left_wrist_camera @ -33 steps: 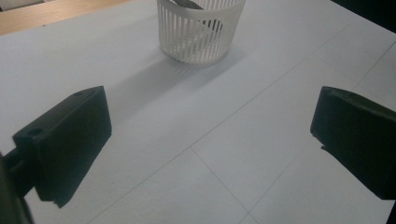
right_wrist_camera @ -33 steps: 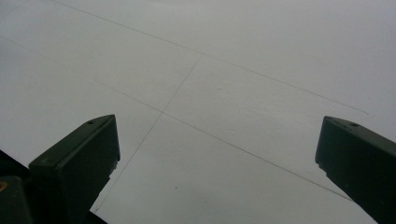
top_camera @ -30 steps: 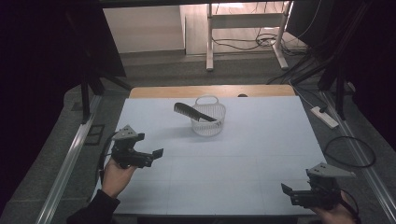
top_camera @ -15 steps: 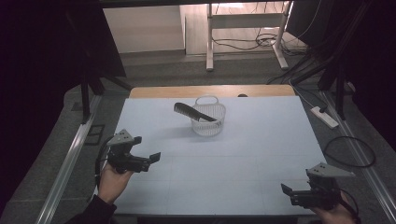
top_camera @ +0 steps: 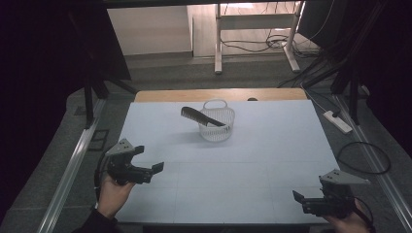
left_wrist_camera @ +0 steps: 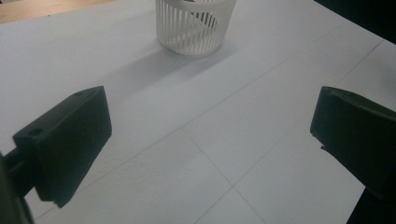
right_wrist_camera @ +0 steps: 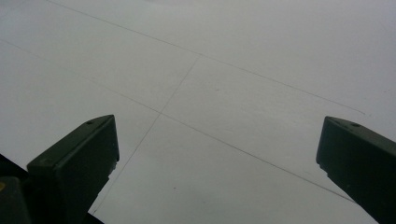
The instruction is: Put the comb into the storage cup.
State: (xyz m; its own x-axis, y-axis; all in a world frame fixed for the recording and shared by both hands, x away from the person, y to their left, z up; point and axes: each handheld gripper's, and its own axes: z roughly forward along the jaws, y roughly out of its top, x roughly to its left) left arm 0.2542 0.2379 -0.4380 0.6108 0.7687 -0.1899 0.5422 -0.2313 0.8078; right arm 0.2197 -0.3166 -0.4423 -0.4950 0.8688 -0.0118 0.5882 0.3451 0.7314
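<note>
Two grippers hang over the table's [top_camera: 272, 145] near edge: the left gripper [top_camera: 145, 170] by the near left corner, jaws spread wide and empty. A white basket [top_camera: 217, 127] with a black comb [top_camera: 201, 116] across its rim stands near the far edge. The right gripper [top_camera: 303, 200] by the near right corner is likewise wide apart, empty.

Basket [top_camera: 216, 127] stands on table [top_camera: 272, 155], far side, approx centre. Comb [top_camera: 201, 116] lies in basket, one end sticking out over rim to basket's left. Left gripper [top_camera: 145, 165] is near-left of basket, well apart, w/ hand [top_camera: 112, 194] behind it at table's near edge. Right gripper [top_camera: 300, 200] is near-right of basket, farther off, at near edge. Power strip [top_camera: 337, 121] lies on floor right of basket, beyond table edge
</note>
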